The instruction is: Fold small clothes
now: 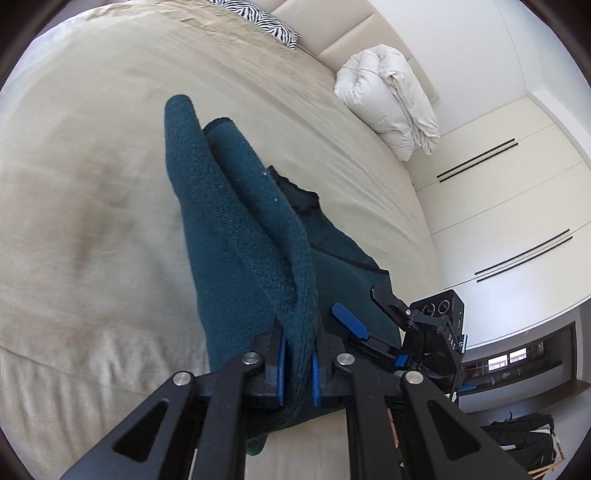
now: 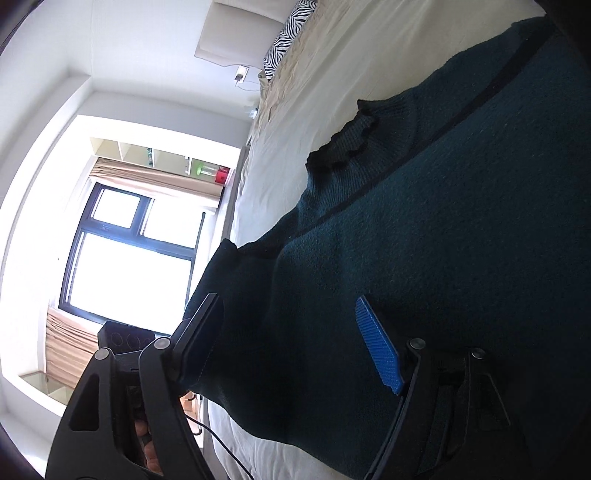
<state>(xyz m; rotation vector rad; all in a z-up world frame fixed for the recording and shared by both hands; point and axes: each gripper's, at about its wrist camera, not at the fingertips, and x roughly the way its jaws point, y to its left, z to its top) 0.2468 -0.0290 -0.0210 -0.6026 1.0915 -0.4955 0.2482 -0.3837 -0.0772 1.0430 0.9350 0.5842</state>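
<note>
A dark teal knit sweater [image 1: 236, 236] lies on the beige bed [image 1: 92, 184]. My left gripper [image 1: 297, 373] is shut on a bunched fold of the sweater, whose sleeves stretch away from the blue pads [image 1: 281, 365]. My right gripper [image 1: 364, 332] shows in the left wrist view beside it, over the sweater body. In the right wrist view the right gripper [image 2: 291, 343] is open, its jaws wide apart around the sweater [image 2: 424, 240]; one blue pad [image 2: 378, 345] lies on top of the knit, and the dark ribbed collar [image 2: 341, 147] lies ahead.
A folded white duvet [image 1: 391, 107] and a zebra-print pillow [image 1: 258, 18] lie at the head of the bed. White wardrobe doors [image 1: 509, 206] stand on one side. A bright window [image 2: 129, 254] with curtains stands beyond the bed edge.
</note>
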